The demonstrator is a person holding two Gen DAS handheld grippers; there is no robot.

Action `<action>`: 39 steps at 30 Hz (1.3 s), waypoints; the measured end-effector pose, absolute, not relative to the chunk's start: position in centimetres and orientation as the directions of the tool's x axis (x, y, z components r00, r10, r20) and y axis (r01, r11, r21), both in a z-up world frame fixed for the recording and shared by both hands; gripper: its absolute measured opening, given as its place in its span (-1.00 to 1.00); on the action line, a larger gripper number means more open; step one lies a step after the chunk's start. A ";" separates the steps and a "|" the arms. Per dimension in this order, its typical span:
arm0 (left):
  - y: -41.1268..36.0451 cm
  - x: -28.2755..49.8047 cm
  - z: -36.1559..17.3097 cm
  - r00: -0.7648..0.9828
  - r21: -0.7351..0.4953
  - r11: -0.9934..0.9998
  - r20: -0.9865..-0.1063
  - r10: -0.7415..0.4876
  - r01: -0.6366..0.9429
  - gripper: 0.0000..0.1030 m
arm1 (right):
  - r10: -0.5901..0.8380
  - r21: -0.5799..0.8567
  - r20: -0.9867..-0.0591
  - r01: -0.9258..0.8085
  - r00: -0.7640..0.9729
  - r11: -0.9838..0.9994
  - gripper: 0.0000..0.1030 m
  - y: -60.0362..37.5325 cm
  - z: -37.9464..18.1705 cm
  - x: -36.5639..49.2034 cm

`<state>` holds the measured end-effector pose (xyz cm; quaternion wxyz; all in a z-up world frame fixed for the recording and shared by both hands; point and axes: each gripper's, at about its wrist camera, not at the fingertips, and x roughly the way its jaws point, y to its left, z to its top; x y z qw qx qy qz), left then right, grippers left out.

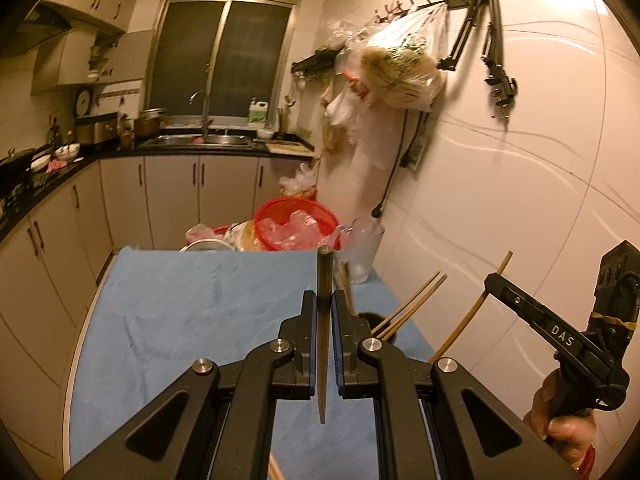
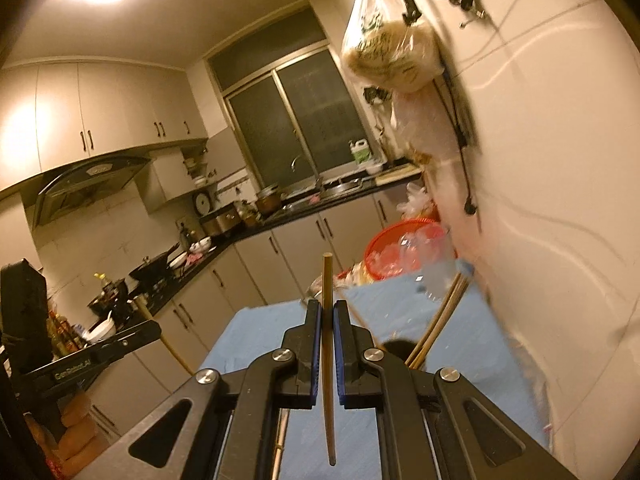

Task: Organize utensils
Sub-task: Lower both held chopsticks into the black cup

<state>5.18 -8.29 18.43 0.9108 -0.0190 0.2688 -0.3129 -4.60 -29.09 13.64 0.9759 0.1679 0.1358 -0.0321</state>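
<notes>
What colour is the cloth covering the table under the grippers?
Light blue, faintly mottled. The table cloth shows best in the left wrist view.

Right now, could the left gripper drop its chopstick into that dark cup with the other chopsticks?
Probably yes. The left gripper holds a dark chopstick above the blue table, and the dark cup sits just beyond its right finger, with nothing visible between them. The chopsticks leaning there leave room.
</notes>
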 end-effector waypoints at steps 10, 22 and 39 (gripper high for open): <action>-13.4 7.7 21.2 0.652 -0.214 0.784 -0.453 -0.608 0.582 -0.86 | -0.084 0.349 -0.238 0.166 0.968 0.922 -0.88 -33.8 16.6 -2.2; -19.4 13.0 18.8 0.624 -0.265 0.783 -0.485 -0.613 0.563 -0.86 | -0.125 0.335 -0.277 0.218 0.953 0.917 -0.88 -36.8 15.2 2.8; -21.6 14.9 12.0 0.565 -0.234 0.800 -0.601 -0.566 0.552 -0.85 | -0.071 0.332 -0.436 0.233 0.897 0.914 -0.83 -37.3 8.7 6.7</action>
